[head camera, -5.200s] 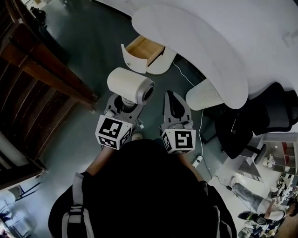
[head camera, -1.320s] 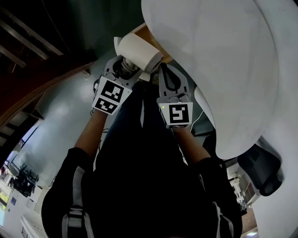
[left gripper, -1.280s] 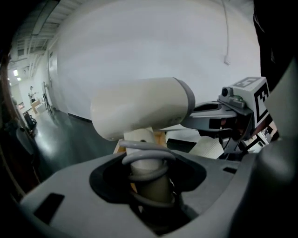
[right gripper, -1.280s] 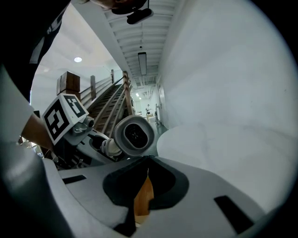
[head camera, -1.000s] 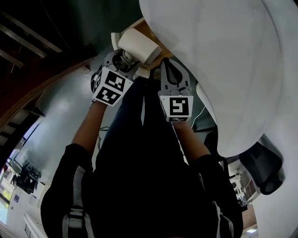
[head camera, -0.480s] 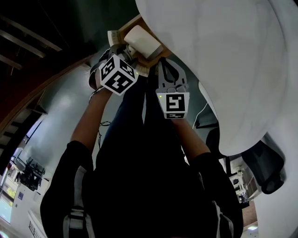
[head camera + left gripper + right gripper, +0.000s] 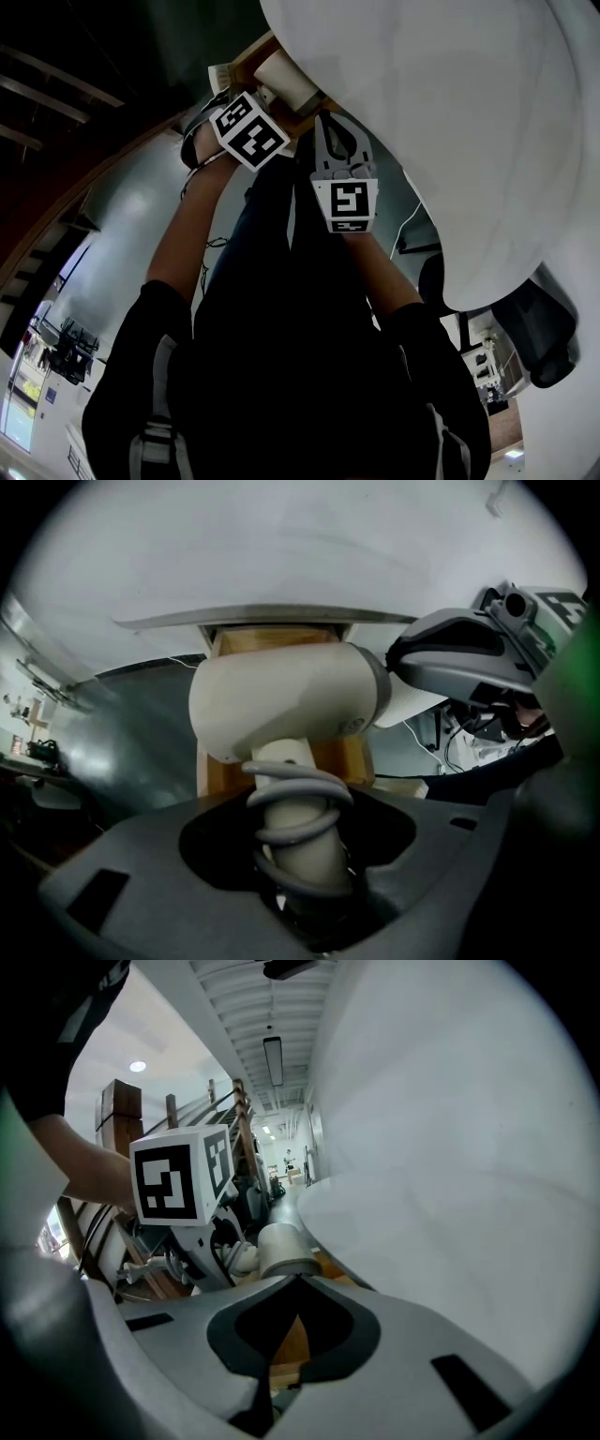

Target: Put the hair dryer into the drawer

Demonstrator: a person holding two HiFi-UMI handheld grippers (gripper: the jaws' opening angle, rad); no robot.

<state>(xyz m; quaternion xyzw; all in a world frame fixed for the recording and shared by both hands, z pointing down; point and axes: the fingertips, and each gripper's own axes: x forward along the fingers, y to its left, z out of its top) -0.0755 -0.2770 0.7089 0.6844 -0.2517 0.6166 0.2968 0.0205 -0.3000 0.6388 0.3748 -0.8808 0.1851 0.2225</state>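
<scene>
The cream hair dryer (image 7: 291, 700) is held by its handle, which has a grey cord (image 7: 298, 799) coiled round it. My left gripper (image 7: 298, 855) is shut on that handle. The dryer's barrel hangs over the open wooden drawer (image 7: 272, 641) just under the white table top (image 7: 281, 555). In the head view the hair dryer (image 7: 286, 80) sits above the drawer (image 7: 251, 54), with the left gripper's marker cube (image 7: 248, 133) just behind it. My right gripper (image 7: 298, 1281) is shut and holds nothing; it hovers beside the dryer (image 7: 284, 1246), to its right.
The white curved table top (image 7: 441, 122) overhangs the drawer and fills the right side. Dark wooden stairs (image 7: 56, 103) run along the left over a grey floor (image 7: 131, 216). A white cable (image 7: 405, 230) trails under the table.
My left gripper has carried the hair dryer forward to the drawer and rolled, so its marker cube has turned. The right gripper has edged forward beside it and stays shut.
</scene>
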